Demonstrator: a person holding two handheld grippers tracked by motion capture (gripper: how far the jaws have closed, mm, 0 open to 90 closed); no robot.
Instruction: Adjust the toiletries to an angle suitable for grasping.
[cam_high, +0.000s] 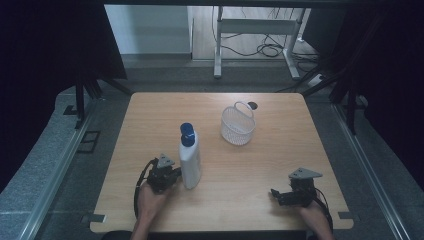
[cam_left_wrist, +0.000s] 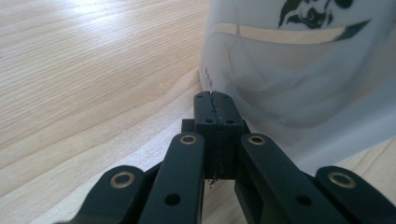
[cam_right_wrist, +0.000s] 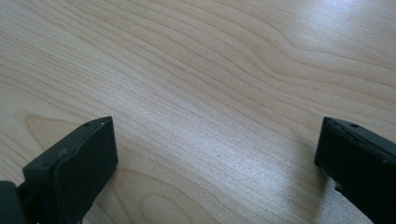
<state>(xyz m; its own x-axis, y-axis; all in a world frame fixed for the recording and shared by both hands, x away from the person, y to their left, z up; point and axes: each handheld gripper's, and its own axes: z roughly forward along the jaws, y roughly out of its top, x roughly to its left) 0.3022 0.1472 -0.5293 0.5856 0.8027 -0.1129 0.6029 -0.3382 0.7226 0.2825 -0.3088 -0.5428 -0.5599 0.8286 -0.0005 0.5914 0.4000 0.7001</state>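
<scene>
Lotion bottle (cam_high: 190, 162): white body, blue cap, standing upright on wooden table (cam_high: 260, 170), near-left of centre. Printed dark emblem and pale band visible on bottle wall (cam_left_wrist: 299, 70) in left gripper view.

Left gripper (cam_high: 170, 175): held in left hand (cam_high: 149, 197) at near-left of table, resting just left of bottle base. Jaws pressed fully together, nothing pinched between them; closed tips (cam_left_wrist: 215, 109) lying just beside lower wall of bottle, at or very near contact — cannot tell which. Grey three-cornered plate on top; black cable looping along left side of hand.

Right gripper (cam_high: 281, 196): held in right hand (cam_high: 314, 212) at near-right of table, well apart from bottle. Jaws spread wide (cam_right_wrist: 215, 149), bare wood grain (cam_right_wrist: 210, 70) between them, nothing held. Grey three-cornered plate on top.

White mesh basket (cam_high: 238, 124): standing far-right of centre, handle loop raised at far rim, well apart from both grippers and from bottle. Small dark round item (cam_high: 252, 105) lying just beyond basket handle; identity not discernible.

Beyond far table edge: white desk frame legs (cam_high: 218, 47) and tangled cables (cam_high: 270, 49) on floor.
</scene>
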